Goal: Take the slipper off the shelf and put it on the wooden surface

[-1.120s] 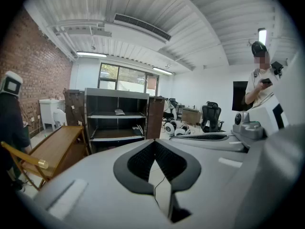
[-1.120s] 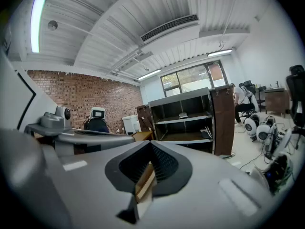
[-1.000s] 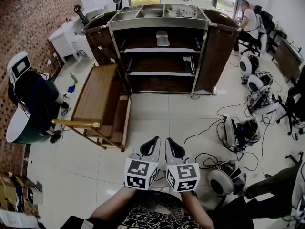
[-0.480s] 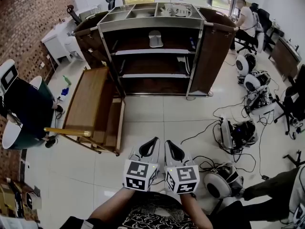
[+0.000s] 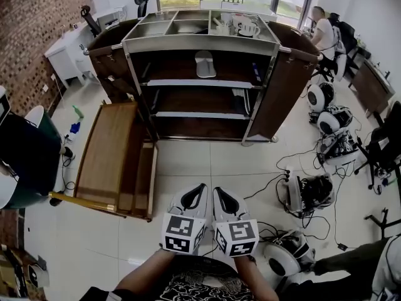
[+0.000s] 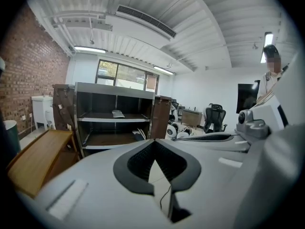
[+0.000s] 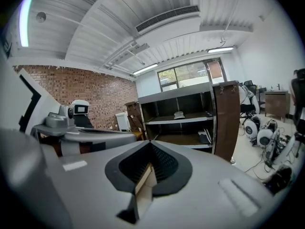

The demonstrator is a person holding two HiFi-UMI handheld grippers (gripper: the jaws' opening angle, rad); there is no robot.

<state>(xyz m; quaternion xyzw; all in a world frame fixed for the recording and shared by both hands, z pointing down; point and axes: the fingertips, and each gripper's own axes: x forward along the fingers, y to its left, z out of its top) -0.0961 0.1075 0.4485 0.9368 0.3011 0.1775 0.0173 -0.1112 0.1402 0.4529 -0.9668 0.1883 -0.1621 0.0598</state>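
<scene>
Tiled floor lies beneath the left hand-held gripper and right hand-held gripper, side by side, both closed and empty. Well ahead, the pale slipper rests on the upper shelf; the wooden worktop stands to its left.

Pale grey slipper, dark brown shelf, red brick wall
</scene>
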